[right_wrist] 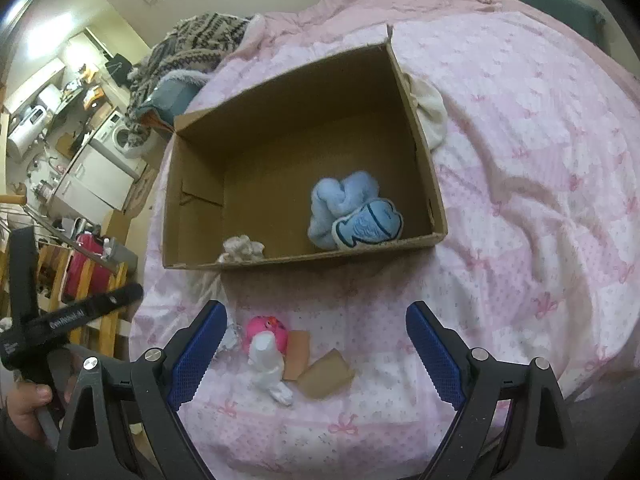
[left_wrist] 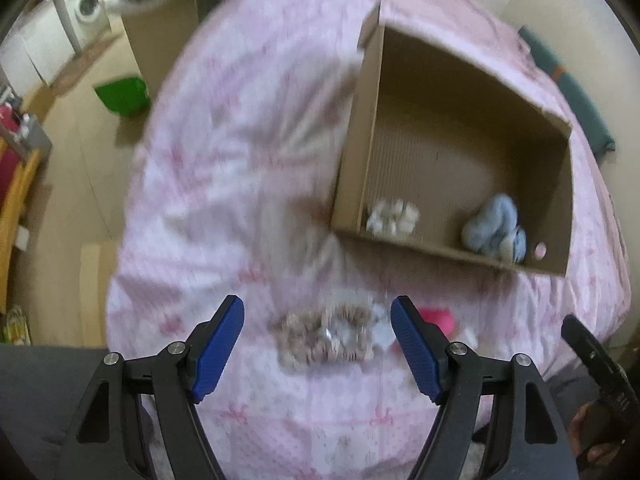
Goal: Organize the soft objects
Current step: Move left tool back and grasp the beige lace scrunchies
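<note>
A brown cardboard box [left_wrist: 558,200] [right_wrist: 192,184] lies open on a pink bedspread. Inside it sit a light blue plush [left_wrist: 494,228] [right_wrist: 352,210] and a small white fluffy item [left_wrist: 392,216] [right_wrist: 244,249]. My left gripper [left_wrist: 318,320] is open, its blue pads either side of a blurred beige and pink frilly item [left_wrist: 324,338] lying on the bed below. My right gripper [right_wrist: 316,340] is open over a pink and white soft toy [right_wrist: 269,350], with two tan pieces [right_wrist: 326,374] beside it. The pink toy [left_wrist: 440,318] shows just right of the left gripper.
The pink bedspread [right_wrist: 540,200] spreads wide to the right of the box. A white cloth [right_wrist: 430,116] lies by the box's far right wall. A patterned blanket [right_wrist: 192,40] is heaped beyond the box. A green bag [left_wrist: 122,96] sits on the floor.
</note>
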A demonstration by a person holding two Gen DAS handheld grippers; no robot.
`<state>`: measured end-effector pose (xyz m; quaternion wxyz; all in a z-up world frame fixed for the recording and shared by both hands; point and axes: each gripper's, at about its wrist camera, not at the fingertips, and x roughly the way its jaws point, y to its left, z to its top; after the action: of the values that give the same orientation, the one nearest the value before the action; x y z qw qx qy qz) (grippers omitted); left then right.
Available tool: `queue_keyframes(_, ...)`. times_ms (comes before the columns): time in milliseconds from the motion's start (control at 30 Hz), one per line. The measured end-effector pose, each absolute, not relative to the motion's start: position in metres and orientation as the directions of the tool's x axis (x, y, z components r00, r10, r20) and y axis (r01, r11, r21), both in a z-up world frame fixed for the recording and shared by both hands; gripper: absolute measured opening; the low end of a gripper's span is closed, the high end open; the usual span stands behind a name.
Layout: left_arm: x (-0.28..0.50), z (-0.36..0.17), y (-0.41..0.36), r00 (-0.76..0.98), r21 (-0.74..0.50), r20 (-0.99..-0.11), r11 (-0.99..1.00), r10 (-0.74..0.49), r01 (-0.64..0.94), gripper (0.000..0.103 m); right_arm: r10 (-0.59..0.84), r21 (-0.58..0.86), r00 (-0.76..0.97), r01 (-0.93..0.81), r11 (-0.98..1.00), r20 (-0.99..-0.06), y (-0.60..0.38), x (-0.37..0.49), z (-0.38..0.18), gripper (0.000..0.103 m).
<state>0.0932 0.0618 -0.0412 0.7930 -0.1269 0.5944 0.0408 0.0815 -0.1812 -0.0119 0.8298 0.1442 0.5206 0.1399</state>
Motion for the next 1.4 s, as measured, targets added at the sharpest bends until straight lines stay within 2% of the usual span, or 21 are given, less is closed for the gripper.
queue_keyframes(300, 0.098, -0.102, 0.063, 0.117, -0.174, -0.982, 0.943, -0.146, -0.283, 0.074, 0.361, 0.359, 0.382, -0.079, 0.93, -0.851, -0.176, 0.085, -0.023, 0.097)
queue_keyframes(533, 0.101, -0.11, 0.055, 0.129, -0.236, -0.97, 0.928, -0.207, -0.288, 0.074, 0.347, 0.34, 0.362, -0.086, 0.936, -0.865, -0.171, 0.088, -0.029, 0.097)
queue_keyframes(833, 0.117, -0.13, 0.034, 0.089, -0.155, -0.987, 0.954, -0.136, -0.258, 0.073, 0.336, 0.327, 0.348, -0.087, 0.941, -0.875, -0.169, 0.089, -0.034, 0.097)
queue_keyframes(900, 0.118, -0.131, 0.035, 0.097, -0.148, -0.987, 0.954, -0.126, -0.26, 0.066, 0.335, 0.325, 0.348, -0.089, 0.942, -0.876, -0.168, 0.089, -0.035, 0.097)
queue_keyframes(933, 0.118, -0.131, 0.036, 0.096, -0.148, -0.987, 0.953, -0.127, -0.263, 0.058, 0.335, 0.325, 0.348, -0.089, 0.941, -0.875, -0.168, 0.089, -0.035, 0.097)
queue_keyframes(1000, 0.117, -0.133, 0.037, 0.091, -0.151, -0.987, 0.95, -0.131, -0.272, 0.049, 0.335, 0.326, 0.348, -0.085, 0.942, -0.876, -0.168, 0.089, -0.035, 0.097)
queue_keyframes(1167, 0.116, -0.131, 0.044, 0.102, -0.152, -0.987, 0.947, -0.128, -0.283, 0.018, 0.336, 0.328, 0.346, -0.082, 0.941, -0.876, -0.169, 0.09, -0.036, 0.097)
queue_keyframes(1267, 0.117, -0.126, 0.045, 0.109, -0.151, -0.986, 0.949, -0.125, -0.277, 0.013, 0.336, 0.328, 0.343, -0.083, 0.941, -0.877, -0.169, 0.09, -0.036, 0.097)
queue_keyframes(1400, 0.116, -0.11, 0.048, 0.137, -0.163, -0.982, 0.952, -0.131, -0.257, 0.011, 0.356, 0.354, 0.321, -0.067, 0.933, -0.878, -0.174, 0.09, -0.04, 0.097)
